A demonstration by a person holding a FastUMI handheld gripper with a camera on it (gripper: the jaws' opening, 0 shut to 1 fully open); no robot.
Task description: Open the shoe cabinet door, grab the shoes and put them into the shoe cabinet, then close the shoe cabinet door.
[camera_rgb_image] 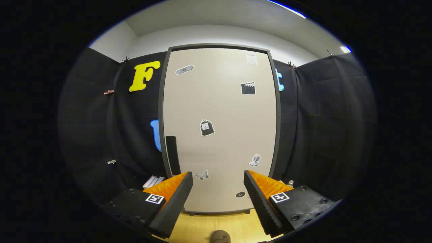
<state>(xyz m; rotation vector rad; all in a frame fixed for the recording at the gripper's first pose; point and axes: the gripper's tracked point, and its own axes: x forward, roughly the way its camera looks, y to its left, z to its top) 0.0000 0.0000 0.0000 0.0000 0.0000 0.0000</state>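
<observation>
Beyond the spread gripper [218,182] fingers, closed shoe cabinet [219,128] door.

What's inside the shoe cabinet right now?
Cannot tell: the shoe cabinet door is shut, covering the interior. Only its stickers and dark handle show. The gripper is open, holding nothing.

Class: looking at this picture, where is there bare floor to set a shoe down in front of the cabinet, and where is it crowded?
Free: the wooden floor between the open fingers of the gripper, just before the closed cabinet door. Crowded: left of the cabinet, where pale flat items lie by the wall, and at the near edge, where a dark rounded object sits.
</observation>
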